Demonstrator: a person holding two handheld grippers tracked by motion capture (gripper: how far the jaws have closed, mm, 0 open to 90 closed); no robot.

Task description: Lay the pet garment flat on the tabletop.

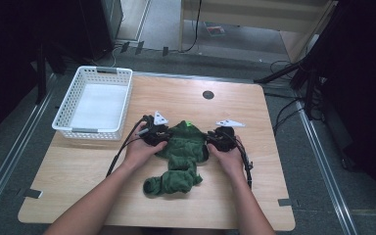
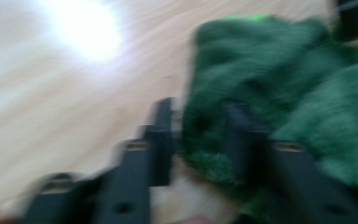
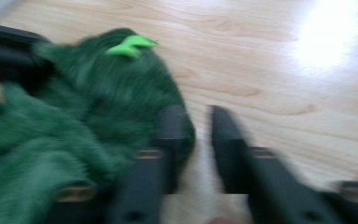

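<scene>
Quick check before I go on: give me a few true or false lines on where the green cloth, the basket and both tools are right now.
1. The green cloth lies on the wooden table. True.
2. The white basket holds the cloth. False: the cloth lies on the table, apart from the basket at the far left.
3. The left tool has cloth between its jaws. True: the left gripper view shows fabric in the gap.
4. The right tool is clamped on the cloth. False: its jaws stand apart with bare table between them, the cloth beside one jaw.
5. A bright green tag sits on the cloth. True.
</scene>
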